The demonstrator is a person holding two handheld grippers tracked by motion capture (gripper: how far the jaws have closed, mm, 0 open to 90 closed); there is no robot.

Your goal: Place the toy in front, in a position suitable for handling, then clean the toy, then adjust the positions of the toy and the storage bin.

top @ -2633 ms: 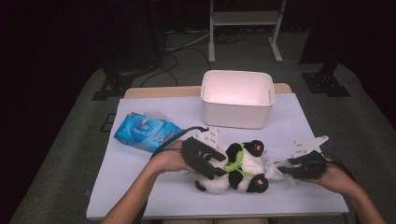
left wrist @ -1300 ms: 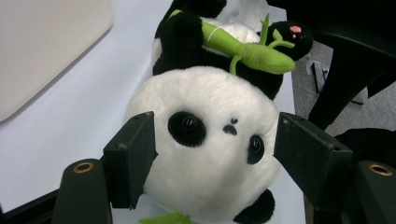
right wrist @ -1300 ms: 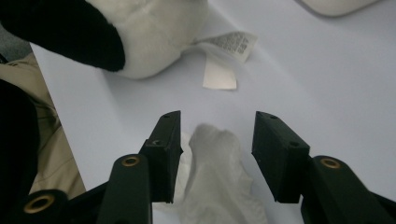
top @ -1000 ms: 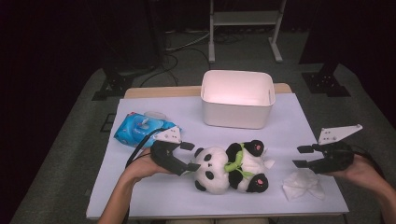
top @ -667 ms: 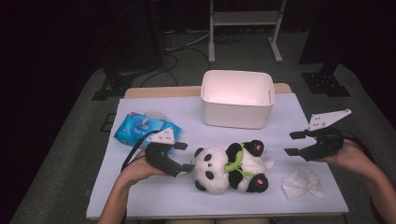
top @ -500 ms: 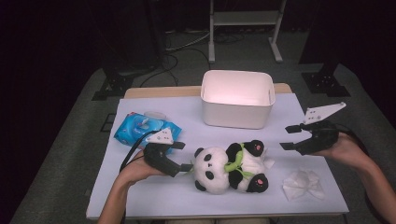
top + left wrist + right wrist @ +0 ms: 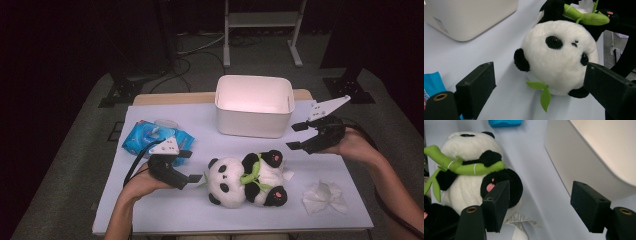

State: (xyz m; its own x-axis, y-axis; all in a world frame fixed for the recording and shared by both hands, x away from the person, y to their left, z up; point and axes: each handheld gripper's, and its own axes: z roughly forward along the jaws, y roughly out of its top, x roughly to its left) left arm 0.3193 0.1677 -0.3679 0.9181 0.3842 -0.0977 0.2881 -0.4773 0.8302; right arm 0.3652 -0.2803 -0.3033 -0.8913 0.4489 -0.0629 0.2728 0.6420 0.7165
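Observation:
A black-and-white panda plush with a green bamboo sprig lies on its back on the white table. My left gripper rests on the table just left of the panda's head. Its jaws are open and have just been opening, and the head is ahead of them, not between them. My right gripper hovers open to the panda's right, beside the white bin. Its jaws have also just been opening, with nothing between them. In the right gripper view the panda is at the left and the bin wall at the right.
A blue pack of wipes lies at the table's left, behind my left hand. A crumpled white tissue sits near the front right corner. The open white bin stands at the back centre. Dark floor, cables and stand legs surround the table.
My right gripper has risen and moved away from the tissue toward the bin's right side, jaws wider. The tissue stays on the table. My left gripper has barely moved.

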